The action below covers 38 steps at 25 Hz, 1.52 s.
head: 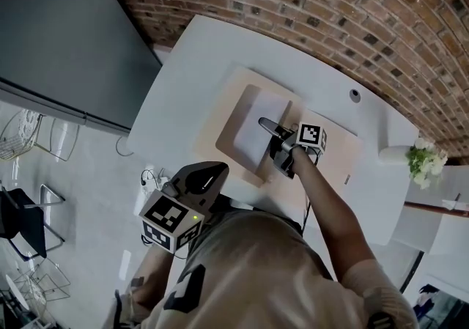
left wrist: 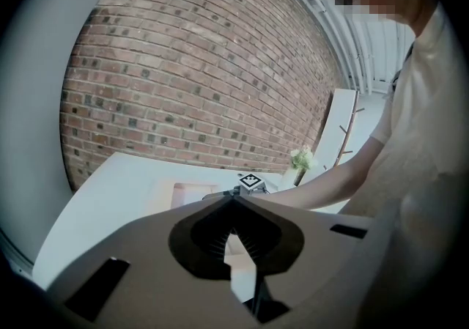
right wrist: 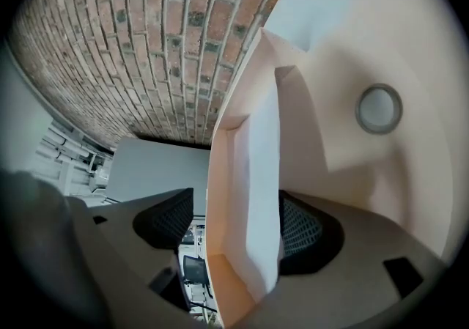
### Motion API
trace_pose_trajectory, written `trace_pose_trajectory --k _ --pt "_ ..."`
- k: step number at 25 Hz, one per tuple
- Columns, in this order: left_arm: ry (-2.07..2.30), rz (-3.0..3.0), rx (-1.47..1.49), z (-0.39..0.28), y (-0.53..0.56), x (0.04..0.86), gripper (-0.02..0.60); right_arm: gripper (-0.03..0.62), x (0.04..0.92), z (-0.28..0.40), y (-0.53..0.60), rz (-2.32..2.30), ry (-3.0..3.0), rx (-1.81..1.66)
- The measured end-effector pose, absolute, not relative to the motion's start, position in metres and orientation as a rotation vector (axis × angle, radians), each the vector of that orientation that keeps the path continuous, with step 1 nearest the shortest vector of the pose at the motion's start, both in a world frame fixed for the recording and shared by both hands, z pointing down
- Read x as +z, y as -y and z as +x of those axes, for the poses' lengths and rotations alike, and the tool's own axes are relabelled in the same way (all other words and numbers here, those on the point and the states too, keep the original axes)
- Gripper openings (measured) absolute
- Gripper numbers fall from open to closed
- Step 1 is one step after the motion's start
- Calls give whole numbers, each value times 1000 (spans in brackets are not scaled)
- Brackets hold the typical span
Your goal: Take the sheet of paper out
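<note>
Over the envelope: right gripper, jaws spread, straddling its open edge.
Sheet of paper: partly inside envelope, between right jaws.
Left gripper: well short of envelope, jaws pressed together, empty.

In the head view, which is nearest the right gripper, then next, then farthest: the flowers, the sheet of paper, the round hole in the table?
From the right gripper:
1. sheet of paper, right at its jaws.
2. round hole, farther up and to the right.
3. flowers, far off at the right.
</note>
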<state>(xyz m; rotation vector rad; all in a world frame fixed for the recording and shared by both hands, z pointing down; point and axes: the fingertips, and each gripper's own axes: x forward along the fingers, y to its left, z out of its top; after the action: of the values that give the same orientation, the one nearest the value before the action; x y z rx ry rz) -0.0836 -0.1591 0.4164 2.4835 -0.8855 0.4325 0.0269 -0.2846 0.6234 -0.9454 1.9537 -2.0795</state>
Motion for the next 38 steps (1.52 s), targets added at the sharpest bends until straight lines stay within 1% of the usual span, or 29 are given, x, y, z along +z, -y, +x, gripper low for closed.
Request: trace_pose_trajectory --k 2,3,4,6,8,10,11,26,38 --pt "885 2481 434 -85 158 417 14 363 626 24 283 -959 -1964 -2085" --pt "884 2481 435 -85 158 417 14 344 627 25 283 -975 -1968 -2086" --pt "882 2482 436 -84 157 418 14 308 630 25 282 -995 -1978 -2086" --pt "879 2484 437 -84 157 419 14 207 635 27 280 -1038 -2009 -2094" --pt "877 2484 438 -85 157 420 14 140 642 28 277 -1078 -2034 -2117" --pt "877 2484 440 -85 157 420 14 49 649 31 275 -1127 -2046 -2136" --pt "877 2484 439 -85 158 420 14 31 651 33 274 -1151 -2046 -2143" --pt "869 2501 410 -92 157 416 14 25 635 40 271 -1255 -2140 -2098" --pt "787 2547 387 -95 150 416 14 25 625 64 250 -1377 -2149 -2048"
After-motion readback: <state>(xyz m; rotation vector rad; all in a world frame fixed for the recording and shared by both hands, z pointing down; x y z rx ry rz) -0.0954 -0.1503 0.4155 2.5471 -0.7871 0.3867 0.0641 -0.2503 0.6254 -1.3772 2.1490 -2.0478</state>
